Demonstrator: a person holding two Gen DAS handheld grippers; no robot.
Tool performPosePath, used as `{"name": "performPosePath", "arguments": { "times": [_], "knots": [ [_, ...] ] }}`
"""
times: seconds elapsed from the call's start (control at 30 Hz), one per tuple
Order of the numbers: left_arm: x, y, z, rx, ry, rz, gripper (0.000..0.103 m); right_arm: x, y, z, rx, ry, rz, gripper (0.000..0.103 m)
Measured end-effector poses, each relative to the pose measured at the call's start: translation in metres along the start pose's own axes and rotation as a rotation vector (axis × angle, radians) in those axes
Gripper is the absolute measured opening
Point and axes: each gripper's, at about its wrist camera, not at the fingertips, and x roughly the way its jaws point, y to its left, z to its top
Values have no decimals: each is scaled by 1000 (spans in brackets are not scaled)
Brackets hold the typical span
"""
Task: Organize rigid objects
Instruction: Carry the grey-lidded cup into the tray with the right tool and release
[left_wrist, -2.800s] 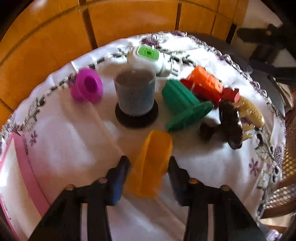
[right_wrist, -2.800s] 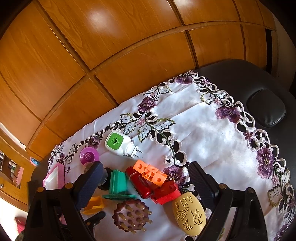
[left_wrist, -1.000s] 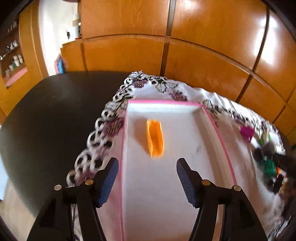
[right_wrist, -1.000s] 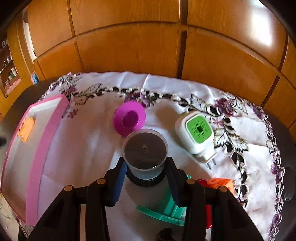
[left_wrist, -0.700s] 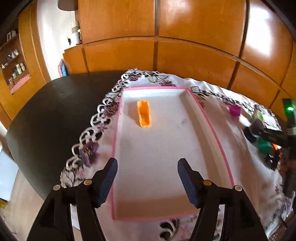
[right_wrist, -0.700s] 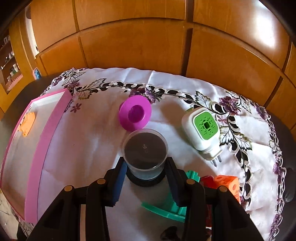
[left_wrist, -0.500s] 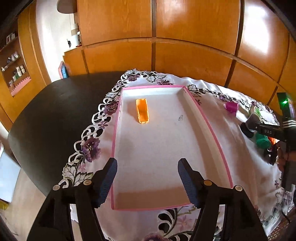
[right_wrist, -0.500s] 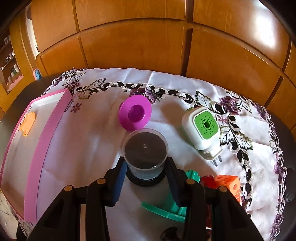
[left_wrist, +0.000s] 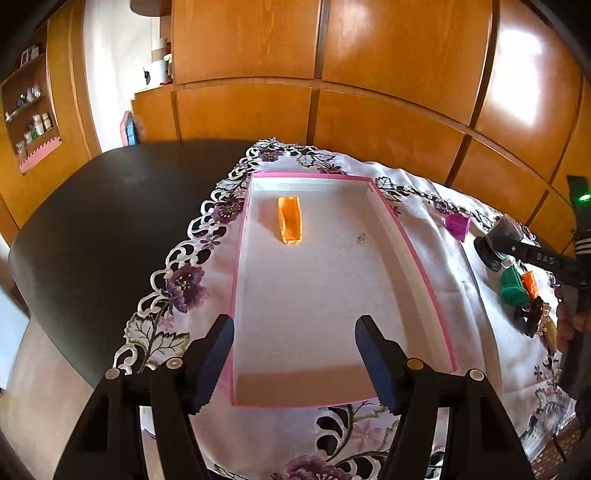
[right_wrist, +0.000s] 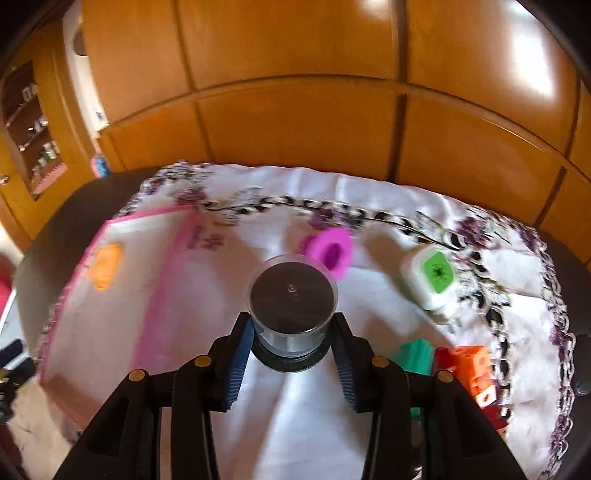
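Tray (left_wrist: 413, 258) holds 1 orange piece (left_wrist: 289, 225); right gripper (right_wrist: 293, 345) pinches the clear cup (right_wrist: 292, 299), left gripper (left_wrist: 294, 341) spread empty; several items remain.

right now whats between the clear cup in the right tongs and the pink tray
Only bare white tablecloth. In the right wrist view, nothing lies between the clear cup held by the right tongs and the pink tray.

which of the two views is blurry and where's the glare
Right wrist view: motion-smeared, the pink-rimmed white tray and embroidered white tablecloth streaked, only the clear plastic cup in the right gripper crisp. Left wrist view: sharp; window glare on the glossy wooden panels.
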Motion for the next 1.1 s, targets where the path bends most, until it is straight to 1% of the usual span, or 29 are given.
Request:
{"name": "performPosePath", "arguments": {
  "times": [0.17, 0.37, 0.47, 0.6, 0.67, 0.73, 0.8, 0.93, 1.0, 1.1],
  "knots": [
    [1, 10, -4, -23, 6, 0, 69, -8, 41, 3, -60, 1, 91, 42],
    [1, 23, -6, -49, -1, 8, 69, -12, 94, 6, -142, 20, 222, 42],
    [1, 29, -8, -63, 1, 13, 69, -6, 123, 6, -189, 53, 282, 42],
    [2, 45, -11, -99, 4, 19, 69, 15, 165, -5, -277, 154, 343, 42],
    [2, 55, -12, -125, 6, 25, 69, 33, 188, -11, -310, 213, 348, 42],
    [3, 66, -14, -152, 11, 32, 69, 51, 207, -14, -319, 250, 352, 42],
    [4, 76, -17, -174, 17, 47, 69, 66, 224, -13, -303, 254, 338, 42],
    [8, 91, -21, -209, 32, 68, 69, 83, 245, -2, -250, 211, 307, 43],
    [8, 96, -22, -217, 32, 72, 69, 90, 251, 4, -235, 212, 297, 44],
    [8, 101, -22, -225, 32, 77, 69, 96, 250, 7, -200, 244, 316, 51]
  ]
}}
